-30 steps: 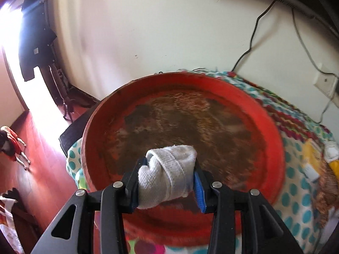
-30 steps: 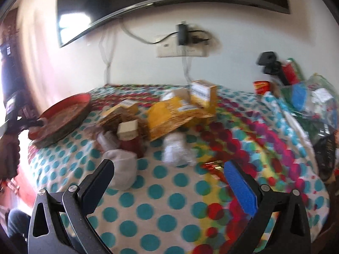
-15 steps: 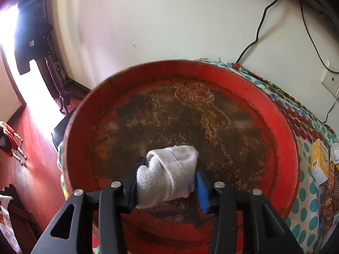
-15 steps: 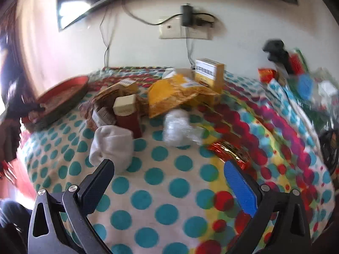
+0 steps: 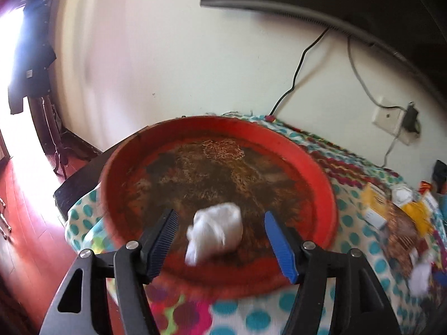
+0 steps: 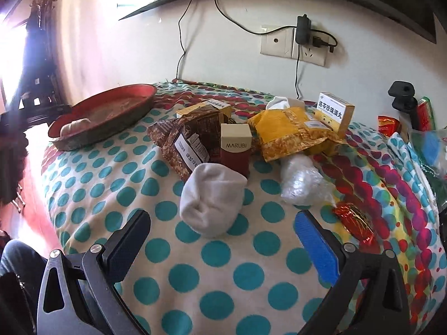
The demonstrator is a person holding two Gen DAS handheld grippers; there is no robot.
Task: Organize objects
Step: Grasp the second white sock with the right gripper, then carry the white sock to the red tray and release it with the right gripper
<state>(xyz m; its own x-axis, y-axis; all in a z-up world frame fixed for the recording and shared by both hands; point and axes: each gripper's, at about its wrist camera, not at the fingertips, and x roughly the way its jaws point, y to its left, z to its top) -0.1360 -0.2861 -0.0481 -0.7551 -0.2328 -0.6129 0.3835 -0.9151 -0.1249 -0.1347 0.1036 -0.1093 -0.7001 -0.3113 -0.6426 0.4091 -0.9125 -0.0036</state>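
White sock before spread right claw; boxes behind; left claw just spread.

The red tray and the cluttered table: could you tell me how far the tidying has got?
Done: one rolled sock lies in the red tray, freed as the left gripper just opened. In hand: nothing; the open right gripper approaches a second sock. Left: boxes, packets.
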